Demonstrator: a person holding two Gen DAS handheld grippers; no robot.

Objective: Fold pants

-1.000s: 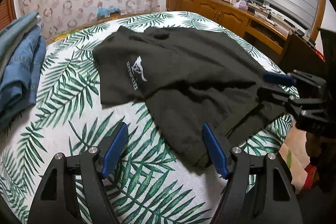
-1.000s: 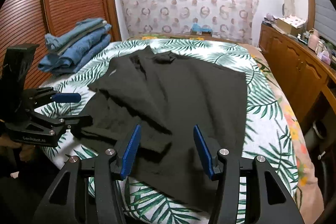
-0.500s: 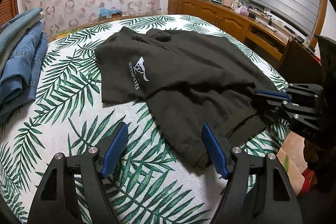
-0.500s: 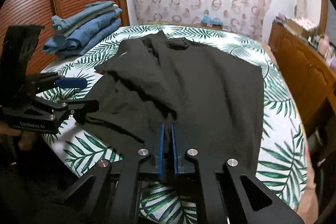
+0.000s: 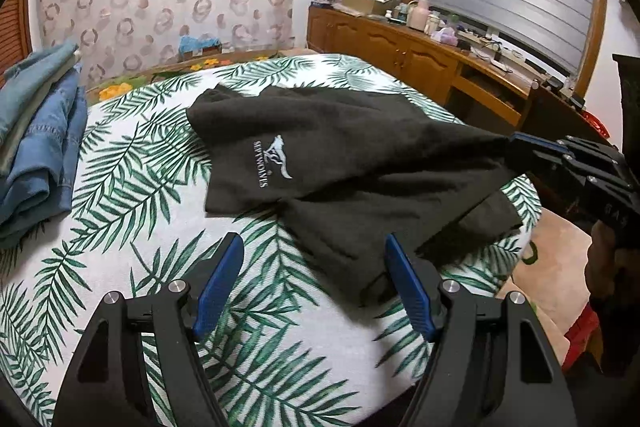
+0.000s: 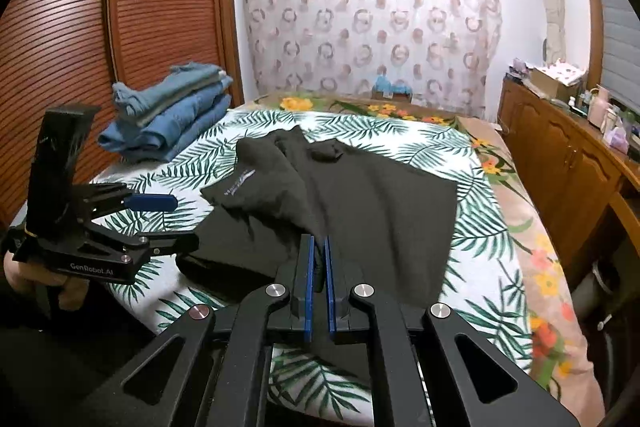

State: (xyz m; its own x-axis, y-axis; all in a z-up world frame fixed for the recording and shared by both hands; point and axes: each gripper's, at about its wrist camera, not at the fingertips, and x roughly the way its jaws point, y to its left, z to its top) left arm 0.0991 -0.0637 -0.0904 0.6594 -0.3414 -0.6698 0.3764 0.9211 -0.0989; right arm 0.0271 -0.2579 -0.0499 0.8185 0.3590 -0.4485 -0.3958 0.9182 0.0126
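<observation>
Black pants (image 5: pixel 340 163) with a white wolf logo lie spread on the palm-leaf bedspread (image 5: pixel 120 187); they also show in the right wrist view (image 6: pixel 360 199). My right gripper (image 6: pixel 317 251) is shut on a fold of the black cloth near its front edge and lifts it a little; it shows at the right of the left wrist view (image 5: pixel 516 141). My left gripper (image 5: pixel 314 255) is open and empty, low over the bedspread just in front of the pants' near hem. It shows at the left of the right wrist view (image 6: pixel 168 223).
A stack of folded blue jeans (image 6: pixel 168 115) lies at the bed's far left. A wooden cabinet (image 5: pixel 420 55) with clutter runs along the right wall. A curtain (image 6: pixel 368 19) hangs behind the bed. The bed's edge drops off at the right.
My right gripper closed on the black cloth and raised it, pulling the fabric taut. My left gripper stayed open in about the same place.
</observation>
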